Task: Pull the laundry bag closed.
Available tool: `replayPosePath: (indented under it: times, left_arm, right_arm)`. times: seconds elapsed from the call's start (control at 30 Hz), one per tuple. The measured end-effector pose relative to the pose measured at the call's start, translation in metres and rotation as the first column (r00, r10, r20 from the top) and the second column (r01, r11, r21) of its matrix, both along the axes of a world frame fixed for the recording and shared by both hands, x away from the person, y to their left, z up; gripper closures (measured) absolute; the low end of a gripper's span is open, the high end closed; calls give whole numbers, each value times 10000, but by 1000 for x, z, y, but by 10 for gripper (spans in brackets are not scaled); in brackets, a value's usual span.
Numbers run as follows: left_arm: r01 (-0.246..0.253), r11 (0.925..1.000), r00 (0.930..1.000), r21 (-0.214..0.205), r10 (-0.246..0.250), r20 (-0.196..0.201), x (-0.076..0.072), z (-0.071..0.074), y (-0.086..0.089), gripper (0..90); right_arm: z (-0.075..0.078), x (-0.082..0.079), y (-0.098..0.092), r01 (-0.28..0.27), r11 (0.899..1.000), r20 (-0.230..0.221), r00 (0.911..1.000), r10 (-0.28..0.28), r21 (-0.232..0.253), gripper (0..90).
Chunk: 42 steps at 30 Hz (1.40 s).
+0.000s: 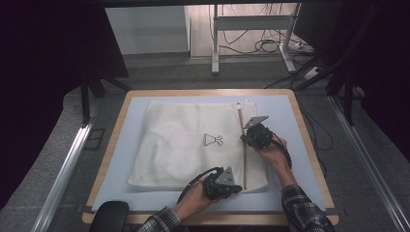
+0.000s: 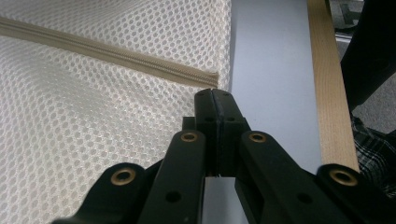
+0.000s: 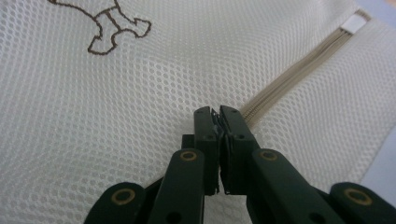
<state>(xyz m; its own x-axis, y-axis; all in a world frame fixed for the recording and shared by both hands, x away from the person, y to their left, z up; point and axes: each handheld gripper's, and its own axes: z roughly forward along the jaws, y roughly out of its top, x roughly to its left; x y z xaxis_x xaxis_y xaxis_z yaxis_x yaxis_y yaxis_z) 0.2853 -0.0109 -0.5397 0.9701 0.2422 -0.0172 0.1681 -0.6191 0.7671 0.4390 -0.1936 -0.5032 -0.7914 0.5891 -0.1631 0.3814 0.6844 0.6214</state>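
Observation:
A white mesh bag point(image 1: 183, 145) with a small brown stitched figure point(image 1: 212, 140) lies flat on the table's blue-grey mat point(image 1: 285, 111). A beige zipper point(image 1: 243, 145) runs along its right side. My left gripper point(image 1: 238, 187) sits at the bag's near right corner. In the left gripper view its jaws point(image 2: 212, 95) are shut at the zipper's end point(image 2: 205, 79), pinching the bag's edge point(image 2: 224, 56). My right gripper point(image 1: 243, 139) rests halfway along the zipper. In the right gripper view it point(image 3: 217, 114) is shut on a small zipper pull, with the zipper point(image 3: 289, 79) running beyond.
The wooden table edge point(image 2: 327, 93) borders the mat point(image 2: 271, 70) at the right. A metal desk frame with loose cables point(image 1: 251, 38) stands on the floor beyond the table. A black rounded object point(image 1: 110, 215) sits at the front left corner. Plaid sleeves point(image 1: 304, 212) enter from below.

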Motion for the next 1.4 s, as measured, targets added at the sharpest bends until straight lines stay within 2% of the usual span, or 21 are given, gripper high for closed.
replayPosePath:
  times: [0.27, 0.33, 0.43, 0.47, 0.5, 0.57, 0.63, 0.7, 0.73, 0.9, 1.4]
  left_arm:
    - [9, 10000, 10000, -50, -9, -61, 1, 0, 0, 899]
    - [23, 10000, 10000, -45, -23, -74, 1, 0, 0, 899]
    - [16, 9999, 9995, -102, -19, -319, 3, 0, 1, 898]
    - [-144, 9998, 9991, -138, 139, -405, 5, 0, 1, 891]
    - [-312, 9993, 9979, -207, 300, -577, 7, 0, 2, 824]
    - [-357, 9991, 9969, -223, 341, -704, 9, 0, 2, 764]
    - [-248, 9995, 9979, -186, 237, -597, 8, 0, 1, 780]
    - [-6, 9999, 9985, -157, -3, -539, 6, 0, 0, 888]
    - [-29, 9999, 9991, -105, 24, -423, 4, 0, 0, 898]
    - [-88, 9999, 9989, -116, 83, -453, 4, 0, -1, 900]
    - [-89, 9999, 9994, -91, 85, -344, 2, 0, -1, 900]
  right_arm:
    - [-1, 5, -12, 179, 9984, -988, 9950, -125, 539, 853]
    - [-1, 6, -13, 195, 9981, -1193, 9928, -124, 586, 853]
    - [0, 6, -15, 112, 9988, -1295, 9916, -50, 467, 855]
    - [1, 6, -16, 57, 9993, -1322, 9912, -7, 377, 856]
    - [1, 6, -16, -28, 9997, -1311, 9913, 60, 249, 857]
    - [2, 6, -16, -98, 9999, -1339, 9909, 112, 108, 861]
    - [2, 6, -15, -148, 9999, -1246, 9921, 146, -9, 863]
    - [3, 5, -13, -198, 9997, -1103, 9937, 180, -155, 864]
    - [3, 5, -11, -256, 9993, -914, 9955, 230, -267, 865]
    - [5, 7, -8, -281, 9973, -326, 9991, 259, -677, 866]
    - [3, 24, -6, -32, 9973, 154, 9999, 44, -728, 865]
